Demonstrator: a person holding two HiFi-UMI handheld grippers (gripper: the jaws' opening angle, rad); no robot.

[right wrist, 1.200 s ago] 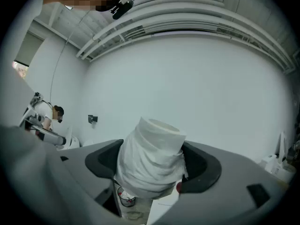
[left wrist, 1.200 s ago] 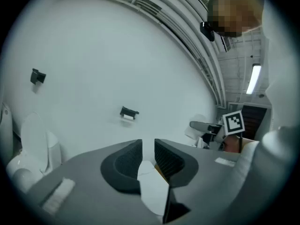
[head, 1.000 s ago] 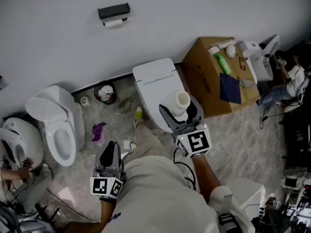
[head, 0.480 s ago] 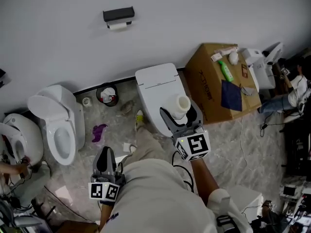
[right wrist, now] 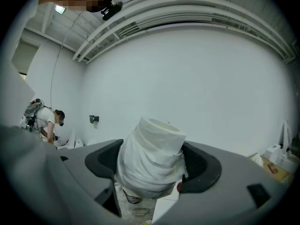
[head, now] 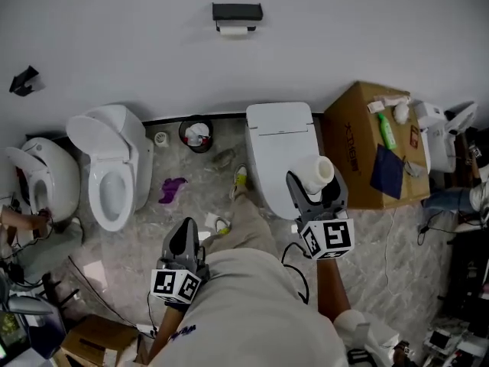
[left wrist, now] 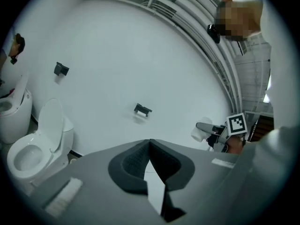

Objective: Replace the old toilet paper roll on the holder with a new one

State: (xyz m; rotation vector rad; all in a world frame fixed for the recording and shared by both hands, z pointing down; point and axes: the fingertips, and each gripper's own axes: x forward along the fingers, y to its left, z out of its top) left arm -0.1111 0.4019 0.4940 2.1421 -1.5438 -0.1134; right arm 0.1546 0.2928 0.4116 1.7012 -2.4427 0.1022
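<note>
Toilet paper roll, the fresh white one, sits clamped between the pads of your right claw, at about 3 o'clock in the head view and seen against the closed white toilet. Your left claw has just been closing and is now clenched tight with nothing between its jaws, down at about 7 o'clock in the head view. Up at 12 o'clock the black holder hangs on the white wall with the old roll just under it, well apart from both claws.
</note>
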